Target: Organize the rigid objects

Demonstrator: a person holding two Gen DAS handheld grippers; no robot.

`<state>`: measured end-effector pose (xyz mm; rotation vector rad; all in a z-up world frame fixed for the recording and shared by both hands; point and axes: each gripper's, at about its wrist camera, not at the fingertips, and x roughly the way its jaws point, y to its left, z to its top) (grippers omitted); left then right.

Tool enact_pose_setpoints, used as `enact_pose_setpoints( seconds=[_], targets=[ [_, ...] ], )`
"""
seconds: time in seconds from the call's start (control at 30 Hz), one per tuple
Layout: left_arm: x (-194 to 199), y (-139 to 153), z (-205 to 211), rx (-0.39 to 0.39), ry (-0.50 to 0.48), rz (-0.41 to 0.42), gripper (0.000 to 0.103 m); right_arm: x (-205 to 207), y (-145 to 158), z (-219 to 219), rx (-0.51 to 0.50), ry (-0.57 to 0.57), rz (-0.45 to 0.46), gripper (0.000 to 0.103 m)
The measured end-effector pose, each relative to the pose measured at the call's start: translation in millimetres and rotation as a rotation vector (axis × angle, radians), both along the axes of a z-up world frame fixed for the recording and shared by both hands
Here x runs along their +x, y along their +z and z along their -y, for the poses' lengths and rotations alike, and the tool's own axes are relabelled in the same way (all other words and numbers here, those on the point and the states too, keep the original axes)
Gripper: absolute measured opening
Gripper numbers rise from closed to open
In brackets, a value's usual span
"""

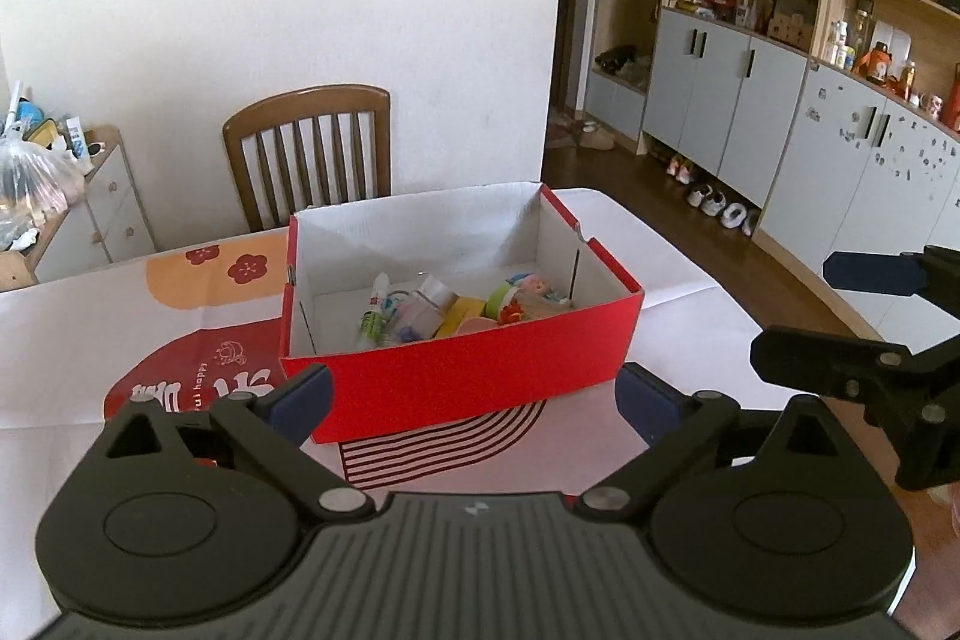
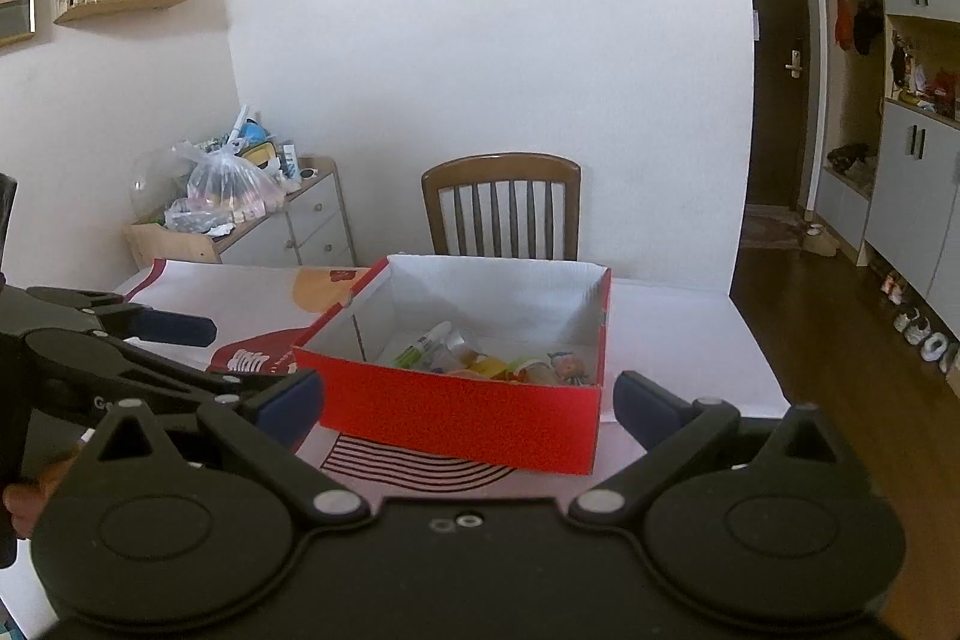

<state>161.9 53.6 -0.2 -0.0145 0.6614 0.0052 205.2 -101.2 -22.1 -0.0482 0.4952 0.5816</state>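
- red box [image 1: 462,382] sits mid-table, its long axis running left to right, dead ahead of both grippers.
- left gripper [image 1: 474,394] spread, empty; right gripper [image 2: 468,400] likewise, about equally near.
- small objects [image 1: 456,310] already lie inside.

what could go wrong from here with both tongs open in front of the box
1. The open red cardboard box sits skewed on the white printed tablecloth; a push from the left tongs might slide it and wrinkle the cloth.
2. The small items are heaped at one end, so lifting could tip the box.
3. The right tongs are close beside the left; they might collide.
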Motion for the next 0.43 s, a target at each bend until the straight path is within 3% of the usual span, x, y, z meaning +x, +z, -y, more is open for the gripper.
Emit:
enact_pose_setpoints(
  seconds=[0.43],
  targets=[
    [-16,1,10,0.006,0.028,0.011,0.101,-18,-5,13,0.002,-0.053,-0.013,0.103]
  ],
)
